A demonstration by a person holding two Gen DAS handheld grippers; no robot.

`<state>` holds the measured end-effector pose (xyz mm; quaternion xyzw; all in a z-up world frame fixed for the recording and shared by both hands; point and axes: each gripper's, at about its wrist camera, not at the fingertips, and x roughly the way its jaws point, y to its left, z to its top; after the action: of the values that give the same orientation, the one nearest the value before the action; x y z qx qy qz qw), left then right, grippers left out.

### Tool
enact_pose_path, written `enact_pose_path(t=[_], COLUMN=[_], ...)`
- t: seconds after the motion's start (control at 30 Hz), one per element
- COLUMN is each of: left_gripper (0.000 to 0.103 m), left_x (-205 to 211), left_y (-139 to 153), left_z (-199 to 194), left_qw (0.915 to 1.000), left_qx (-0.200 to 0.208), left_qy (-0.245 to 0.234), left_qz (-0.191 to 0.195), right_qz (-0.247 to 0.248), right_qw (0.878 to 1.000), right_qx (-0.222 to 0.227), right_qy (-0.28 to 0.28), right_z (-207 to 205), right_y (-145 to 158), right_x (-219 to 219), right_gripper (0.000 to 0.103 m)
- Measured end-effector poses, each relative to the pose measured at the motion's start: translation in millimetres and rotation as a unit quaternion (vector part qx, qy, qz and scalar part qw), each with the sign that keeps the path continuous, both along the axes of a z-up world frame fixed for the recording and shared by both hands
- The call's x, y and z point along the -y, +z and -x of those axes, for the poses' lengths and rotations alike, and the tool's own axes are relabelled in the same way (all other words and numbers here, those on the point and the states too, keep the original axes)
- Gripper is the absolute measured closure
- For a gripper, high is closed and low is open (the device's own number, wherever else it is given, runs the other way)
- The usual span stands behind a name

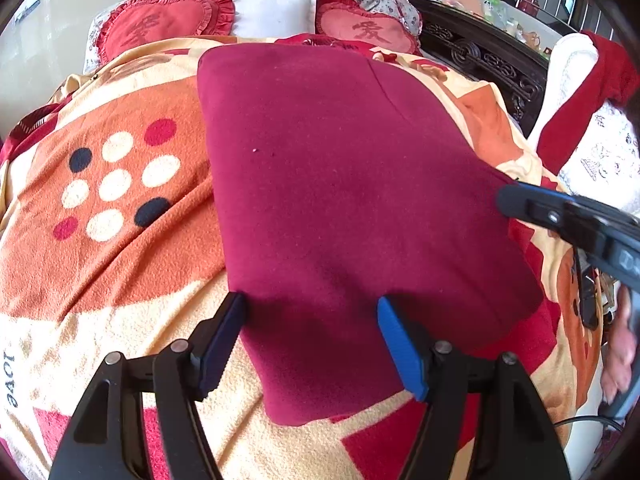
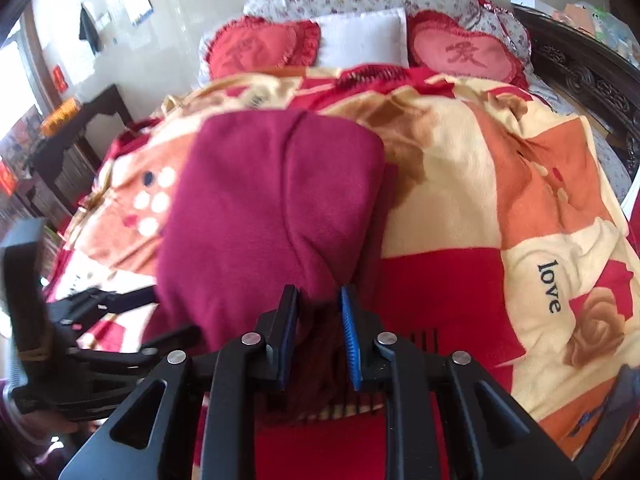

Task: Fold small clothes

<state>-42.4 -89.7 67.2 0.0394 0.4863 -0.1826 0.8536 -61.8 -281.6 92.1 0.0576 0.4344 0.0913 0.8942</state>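
Observation:
A maroon garment (image 1: 340, 200) lies folded on the patterned blanket (image 1: 112, 200) of a bed. My left gripper (image 1: 312, 316) is open, its fingers straddling the garment's near left corner just above the cloth. My right gripper (image 2: 318, 300) is shut on the garment's (image 2: 264, 208) near right corner, with bunched maroon cloth between its pads and that corner lifted. The right gripper also shows at the right edge of the left wrist view (image 1: 568, 216). The left gripper shows at the lower left of the right wrist view (image 2: 112, 300).
Two red heart pillows (image 1: 168, 24) and a white pillow (image 1: 272, 12) lie at the head of the bed. A dark carved bed frame (image 1: 480, 56) runs along the right. White and red cloth (image 1: 580, 92) is piled at far right. A dark cabinet (image 2: 68, 148) stands left.

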Motion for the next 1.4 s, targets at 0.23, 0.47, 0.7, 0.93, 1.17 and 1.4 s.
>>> enact_pose_path(t=[0.23,0.47,0.7,0.93,1.17,1.4], left_gripper=[0.028,0.027,0.026,0.023,0.023,0.021], left_x=[0,-2,-3,-2,-5,-28], left_y=[-1,-1,-2,-3,-1,19], left_z=[-1,0,1,0,-3,-26], left_qw=[1.0000,1.0000,0.9999,0.9999,0.9998,0.9983], left_qx=[-0.001,-0.002,-0.004,-0.005,-0.013,0.001], left_qy=[-0.002,-0.002,0.001,0.001,0.000,0.024], left_qz=[-0.001,0.006,0.012,0.013,0.018,0.054], right_qz=[0.014,-0.018,-0.084,-0.039,-0.062,-0.106], right_qw=[0.999,0.999,0.996,0.998,0.996,0.994], right_qx=[-0.044,-0.043,0.010,-0.028,-0.021,0.014], right_qy=[0.000,-0.003,-0.041,-0.033,-0.053,-0.039], right_z=[4,12,8,-44,-37,-32], right_y=[-33,-38,0,-22,-33,-22], right_x=[-5,8,29,17,26,37], right_gripper=[0.094,0.095,0.081,0.100,0.100,0.058])
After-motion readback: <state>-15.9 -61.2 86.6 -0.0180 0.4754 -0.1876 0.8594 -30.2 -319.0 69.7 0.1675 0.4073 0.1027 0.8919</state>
